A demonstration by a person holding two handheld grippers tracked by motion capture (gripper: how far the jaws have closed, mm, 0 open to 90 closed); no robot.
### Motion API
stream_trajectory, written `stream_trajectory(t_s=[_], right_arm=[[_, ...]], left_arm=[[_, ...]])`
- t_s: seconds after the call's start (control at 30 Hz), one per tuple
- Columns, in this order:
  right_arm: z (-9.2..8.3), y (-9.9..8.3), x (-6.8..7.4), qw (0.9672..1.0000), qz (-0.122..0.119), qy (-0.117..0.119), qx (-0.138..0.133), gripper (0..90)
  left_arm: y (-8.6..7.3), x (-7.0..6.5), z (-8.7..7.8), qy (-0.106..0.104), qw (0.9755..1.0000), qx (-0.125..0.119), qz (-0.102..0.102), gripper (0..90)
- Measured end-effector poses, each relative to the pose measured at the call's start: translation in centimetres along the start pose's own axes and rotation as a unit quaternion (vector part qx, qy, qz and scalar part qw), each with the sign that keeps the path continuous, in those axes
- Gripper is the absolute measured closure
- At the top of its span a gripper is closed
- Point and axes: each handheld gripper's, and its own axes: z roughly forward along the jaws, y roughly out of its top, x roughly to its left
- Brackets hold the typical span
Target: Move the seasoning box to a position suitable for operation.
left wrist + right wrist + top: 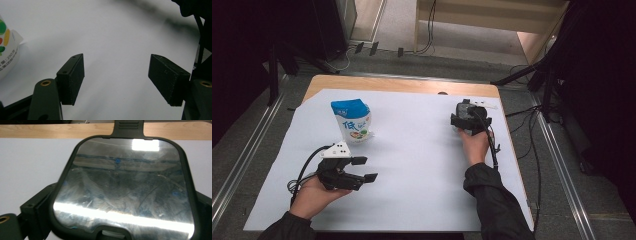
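We start with the left gripper (pixel 368 169), which we hold low over the white sheet (pixel 412 175) at about seven o'clock on the table. Its jaws stand wide apart and released, with nothing between them; in the left gripper view we see bare white sheet in the gap between the two black pads (pixel 72 78). The jaws point toward three o'clock, and the grey three-cornered plate sits on top of the gripper body.

From there, at about eleven o'clock and near the left gripper but apart from it, stands a white pouch with a blue top (pixel 352 120), upright on the sheet, printed with a large blue character and a small coloured picture. Its edge shows at the left border of the left gripper view (pixel 6 50).

The right gripper (pixel 468 119) we hold at about two o'clock on the table, close to the far wooden edge (pixel 402 85). Its jaws are clenched on a dark-framed, rounded-rectangle container with a shiny, scratched clear surface (pixel 125 190); in the right gripper view the black jaws press against both its side edges. A tab on its frame (pixel 128 127) points to twelve o'clock, toward the wooden edge. The cable trails back along the right hand (pixel 476 145).
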Motion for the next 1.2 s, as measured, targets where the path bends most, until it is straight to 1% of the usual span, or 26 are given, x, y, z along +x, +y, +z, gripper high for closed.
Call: stream_trajectory(t_s=[0.03,0.1,0.13,0.2,0.27,0.3,0.33,0.37,0.4,0.43,0.6,0.67,0.73,0.8,0.93,1.0,1.03,1.17,1.2], right_arm=[[0.1,-0.1,0.0,1.0000,0.003,-0.001,0.000,7.2],[0.2,-0.1,-0.2,1.0000,-0.005,-0.001,0.001,7.9],[0.2,-0.1,-0.2,0.9999,-0.010,0.003,0.000,8.3],[0.1,-0.1,-0.2,0.9998,-0.022,0.002,-0.004,11.1],[-0.3,-0.1,-0.1,0.9991,-0.040,-0.005,-0.012,15.5],[-0.4,0.0,-0.2,0.9990,-0.043,-0.004,-0.013,15.9],[-0.5,0.0,-0.2,0.9993,-0.037,-0.002,-0.009,15.9],[-0.5,0.0,-0.2,0.9992,-0.039,-0.001,-0.008,15.9],[-0.5,0.0,-0.1,0.9990,-0.043,-0.002,-0.008,16.0],[-0.5,0.0,-0.1,0.9987,-0.051,-0.002,-0.006,16.0],[-1.1,0.0,-0.1,0.9990,-0.042,0.013,-0.001,16.1],[-1.3,0.0,-0.1,0.9988,-0.046,0.018,0.001,16.2],[-1.8,-0.1,-0.1,0.9986,-0.049,0.022,-0.002,16.1],[-2.5,-0.1,0.0,0.9983,-0.051,0.028,-0.008,16.2],[-3.9,-0.1,0.5,0.9974,-0.058,0.040,-0.016,16.2],[-4.8,-0.2,0.8,0.9967,-0.063,0.048,-0.020,16.2],[-5.4,-0.3,1.0,0.9962,-0.065,0.054,-0.023,16.2],[-7.2,-0.7,1.6,0.9941,-0.074,0.072,-0.032,16.2],[-7.7,-0.8,1.8,0.9938,-0.074,0.076,-0.033,16.2]], left_arm=[[0.0,0.0,0.0,0.001,1.0000,0.000,-0.001,30.3],[0.0,0.1,0.0,0.001,1.0000,0.001,-0.001,30.3],[0.0,0.1,0.0,0.002,1.0000,0.002,-0.004,30.3],[0.0,0.2,0.0,0.001,1.0000,0.000,-0.005,30.3],[0.0,0.2,0.0,0.003,1.0000,-0.002,-0.004,30.3],[0.0,0.3,0.0,0.004,1.0000,-0.002,-0.005,30.4],[0.0,0.3,0.0,0.006,1.0000,0.000,-0.004,30.4],[0.1,0.3,0.1,0.008,1.0000,0.002,-0.003,30.5],[0.1,0.4,0.1,0.006,1.0000,0.003,-0.001,30.5],[0.1,0.4,0.1,0.008,1.0000,0.003,-0.001,30.6],[0.3,0.5,0.3,0.008,1.0000,0.003,-0.003,30.8],[0.4,0.6,0.3,0.004,1.0000,0.003,-0.003,31.0],[0.6,0.8,0.5,0.002,1.0000,0.002,-0.002,31.8],[0.8,0.9,0.6,-0.005,1.0000,0.004,-0.003,33.1],[1.1,1.0,1.1,-0.009,0.9999,0.009,-0.002,34.4],[1.4,1.0,1.4,-0.016,0.9998,0.009,0.000,35.0],[1.4,1.0,1.4,-0.016,0.9998,0.010,-0.001,35.0],[1.9,1.1,2.0,-0.020,0.9997,0.013,0.006,35.0],[2.0,1.1,2.1,-0.022,0.9997,0.013,0.004,35.0]])
